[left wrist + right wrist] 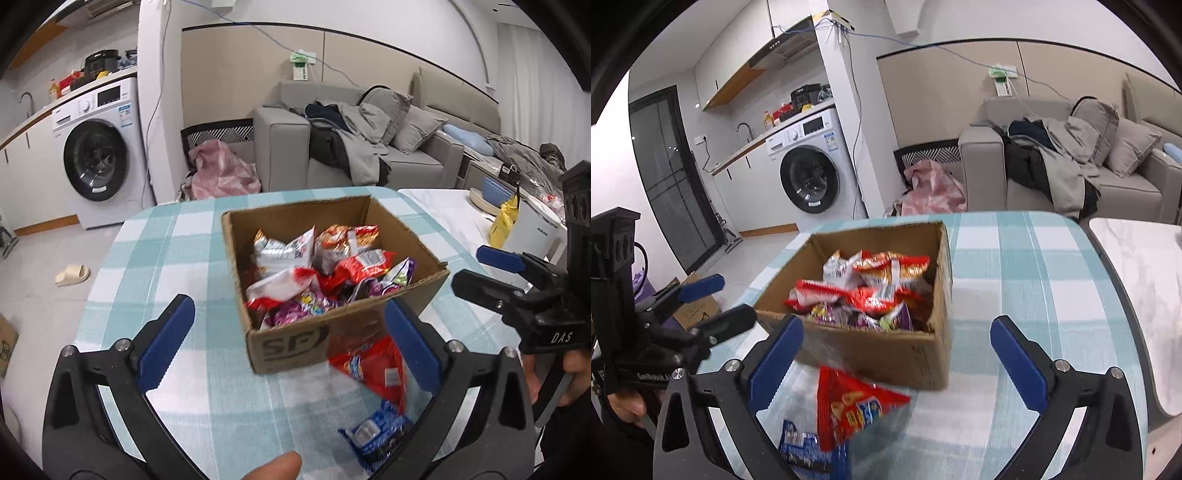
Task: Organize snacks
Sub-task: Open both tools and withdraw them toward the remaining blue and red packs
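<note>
1. On the desk [155,258], covered with a teal-and-white checked cloth, stands an open cardboard box [295,343], upright, its top flaps folded away.
2. Inside the box lies a loose heap of snack packets [325,273]: silver, red and purple wrappers piled on one another, filling the lower part of the box.
3. Just in front of the box, on the cloth, lies a red snack bag [853,406]; its upper edge appears to touch or overlap the box's near wall, though blur makes that uncertain.
4. Beside the red bag, nearer the viewer, lies a blue snack packet [376,439], flat on the cloth and outside the box.
5. The left gripper [291,347] hangs over the desk with its blue-padded fingers [166,343] spread wide, released, grasping nothing; the two loose packets lie low between them.
6. The right gripper [905,365] is likewise spread wide and empty, its fingers [1019,362] flanking the box's near corner and the red bag.
7. Background: a white washing machine [99,155] under a counter, and a grey sofa [369,147] strewn with clothing.
</note>
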